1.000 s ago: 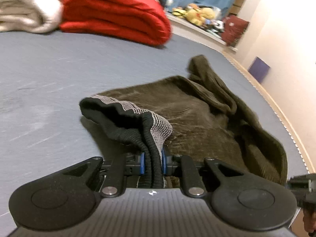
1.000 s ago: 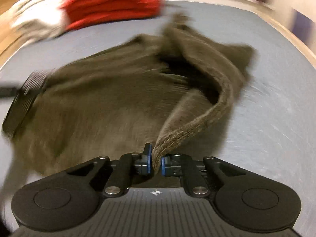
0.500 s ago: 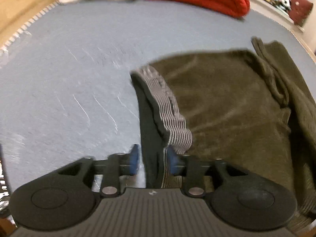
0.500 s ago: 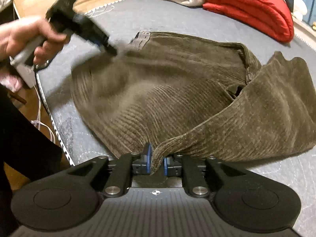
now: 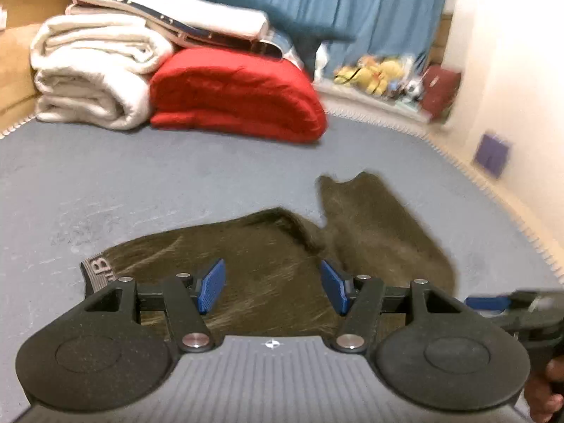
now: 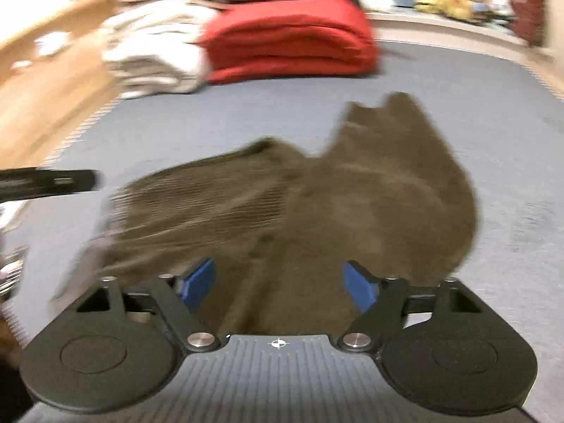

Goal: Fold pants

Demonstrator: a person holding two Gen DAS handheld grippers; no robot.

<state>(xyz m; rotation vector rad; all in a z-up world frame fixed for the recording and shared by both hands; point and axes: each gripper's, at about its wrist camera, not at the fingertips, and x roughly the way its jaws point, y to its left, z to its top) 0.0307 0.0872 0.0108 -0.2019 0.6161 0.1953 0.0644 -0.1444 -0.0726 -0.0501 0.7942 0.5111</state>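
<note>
The brown corduroy pants (image 5: pixel 275 268) lie in a folded heap on the grey bed (image 5: pixel 141 183). Their grey striped waistband (image 5: pixel 97 271) shows at the left end. My left gripper (image 5: pixel 271 283) is open and empty just above the pants near the waistband side. My right gripper (image 6: pixel 278 283) is open and empty above the pants (image 6: pixel 317 197) on their near right side. The right gripper also shows at the right edge of the left wrist view (image 5: pixel 507 305). The left gripper shows as a dark bar at the left of the right wrist view (image 6: pixel 49 181). Both views are motion-blurred.
A folded red blanket (image 5: pixel 236 95) and white blankets (image 5: pixel 95 70) with more bedding on top sit at the far end of the bed. Blue curtains (image 5: pixel 352 7) and plush toys (image 5: pixel 377 74) are behind. A white wall (image 5: pixel 511 88) runs along the right; a wooden bed frame (image 6: pixel 46 81) along the left.
Both grippers have opened and let go of the pants: the left released the waistband, the right released the corduroy edge. The pants now lie on the bed. Both grippers have drawn back.
</note>
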